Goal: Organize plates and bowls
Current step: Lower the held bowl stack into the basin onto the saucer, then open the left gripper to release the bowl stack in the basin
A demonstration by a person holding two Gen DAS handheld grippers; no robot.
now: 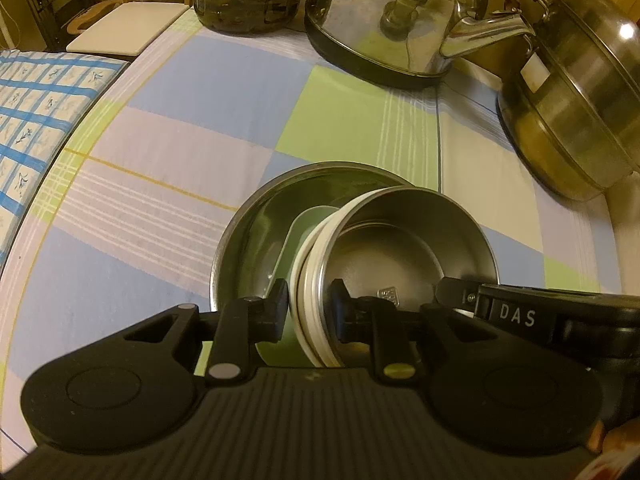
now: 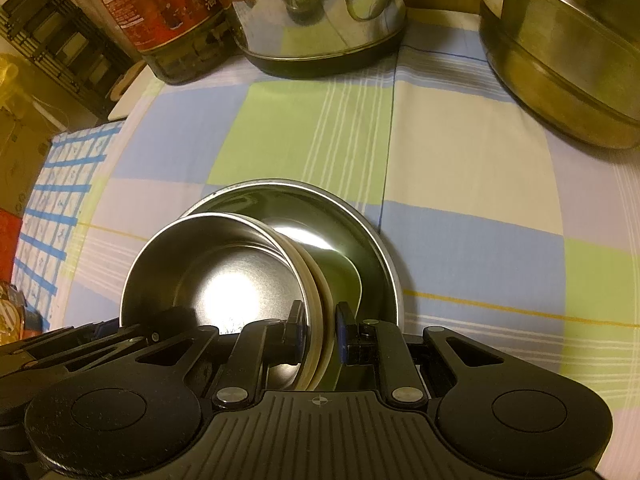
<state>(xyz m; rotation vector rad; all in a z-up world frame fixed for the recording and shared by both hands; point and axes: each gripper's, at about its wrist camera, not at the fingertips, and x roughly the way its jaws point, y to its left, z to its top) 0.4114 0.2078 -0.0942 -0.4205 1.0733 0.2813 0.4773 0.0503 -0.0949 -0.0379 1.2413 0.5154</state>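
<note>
- Over the checked tablecloth, we hold a nested stack of bowls tilted inside a wide steel plate.
- Left gripper: jaws narrow, clamped across the stack's rim, one pad outside and one inside.
- Right gripper: jaws narrow, clamped on the opposite rim in the same way.
- Stack composition: a steel bowl on top, cream-rimmed bowls beneath.
- Recommended handling, in our judgement: we level both hands together so the stack settles flat in the plate's centre.
- We release only once the stack rests fully, since steel on steel may slide.
- We keep clear of the kettle and steamer pot.
</note>
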